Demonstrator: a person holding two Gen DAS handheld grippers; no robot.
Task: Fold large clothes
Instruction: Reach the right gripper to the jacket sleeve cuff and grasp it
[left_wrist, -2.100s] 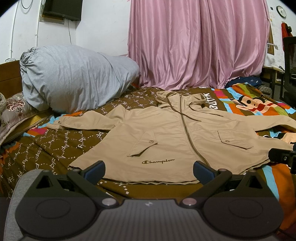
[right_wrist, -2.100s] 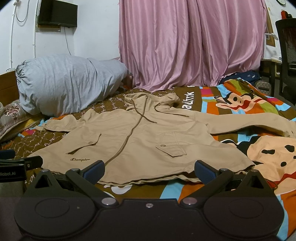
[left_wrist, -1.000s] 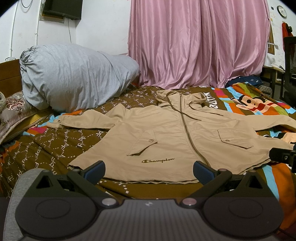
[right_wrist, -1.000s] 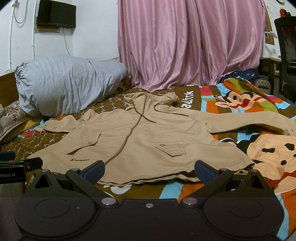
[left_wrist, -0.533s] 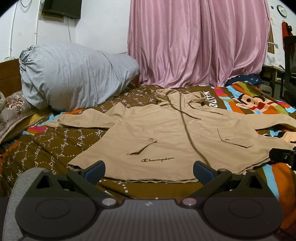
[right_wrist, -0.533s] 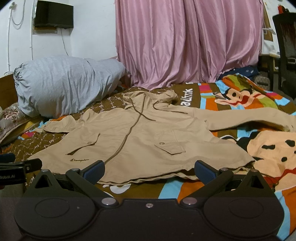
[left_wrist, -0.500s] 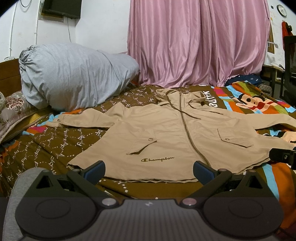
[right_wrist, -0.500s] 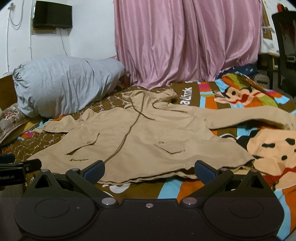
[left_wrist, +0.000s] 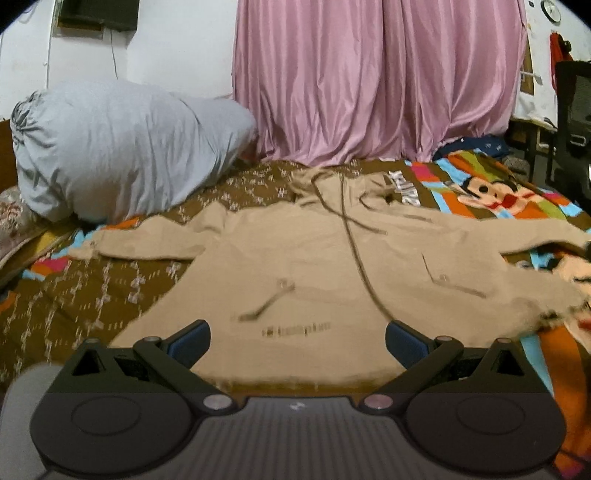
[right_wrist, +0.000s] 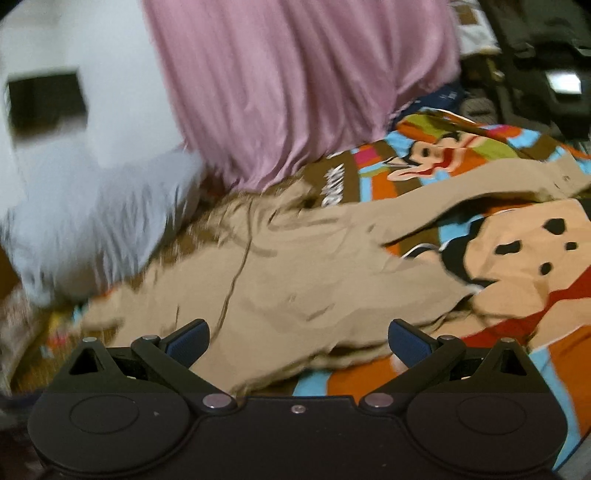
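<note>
Tan jacket (left_wrist: 314, 266) — spread flat on patterned bedspread (left_wrist: 110, 280); left gripper (left_wrist: 297, 336) and right gripper (right_wrist: 298, 338) — both spread apart, empty.

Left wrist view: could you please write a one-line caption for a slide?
Open left gripper poised over the hem of a tan hooded jacket spread flat on a patterned bedspread.

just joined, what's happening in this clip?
A person holds a gripper in each hand over a bed. A tan hooded jacket lies spread flat on the bedspread, front up, sleeves out to both sides, with nothing folded. The left gripper and right gripper are both open and empty, near the jacket's bottom hem. Both views are blurred, the right one more and tilted.
</note>
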